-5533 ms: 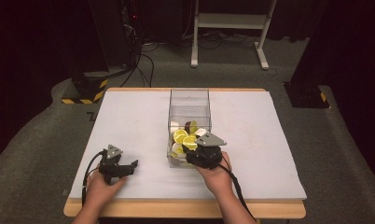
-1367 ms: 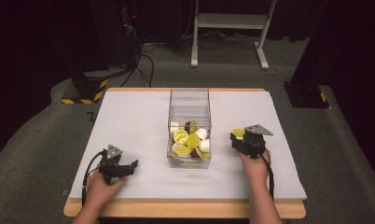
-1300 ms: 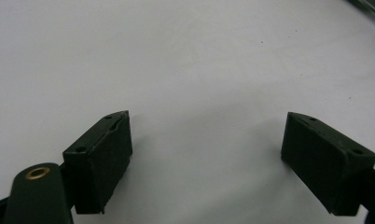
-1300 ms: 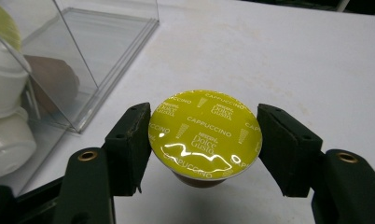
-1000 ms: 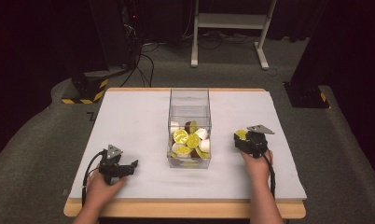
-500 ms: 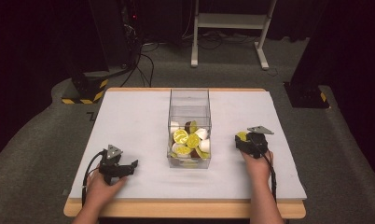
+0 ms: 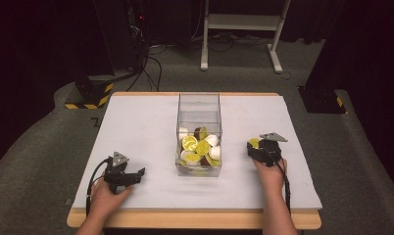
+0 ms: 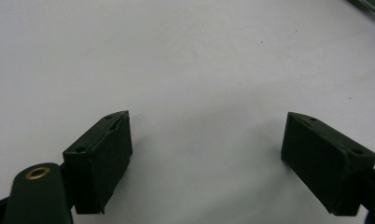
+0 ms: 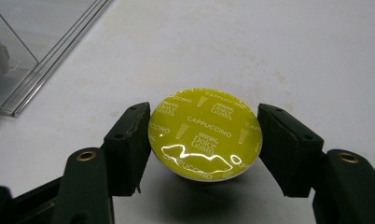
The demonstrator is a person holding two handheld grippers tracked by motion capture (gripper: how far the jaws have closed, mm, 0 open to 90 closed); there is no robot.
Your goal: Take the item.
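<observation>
A coffee capsule (image 9: 205, 122) with a yellow-green foil lid printed "Cappuccino" sits between the jaws of my right gripper (image 9: 203, 140), which is shut on it, both jaws pressing its sides. In the high view this gripper (image 7: 255, 148) and capsule (image 7: 254, 142) are low over the white table, right of the clear plastic box (image 7: 199, 105). The box holds several capsules (image 7: 197, 148), yellow-green, white and brown. My left gripper (image 7: 137, 172) rests at the front left of the table, open, with bare table between its jaws (image 8: 206, 158).
The white table top (image 7: 136, 127) ends in a wooden front edge (image 7: 195, 219). A corner of the clear box (image 9: 31, 46) stands to the upper left in the right gripper view. Dark floor, cables and a white stand lie beyond the table's far edge.
The right gripper left the box with a capsule and moved to the right of it; over the last second it has hardly shifted. The left gripper has stayed still.
</observation>
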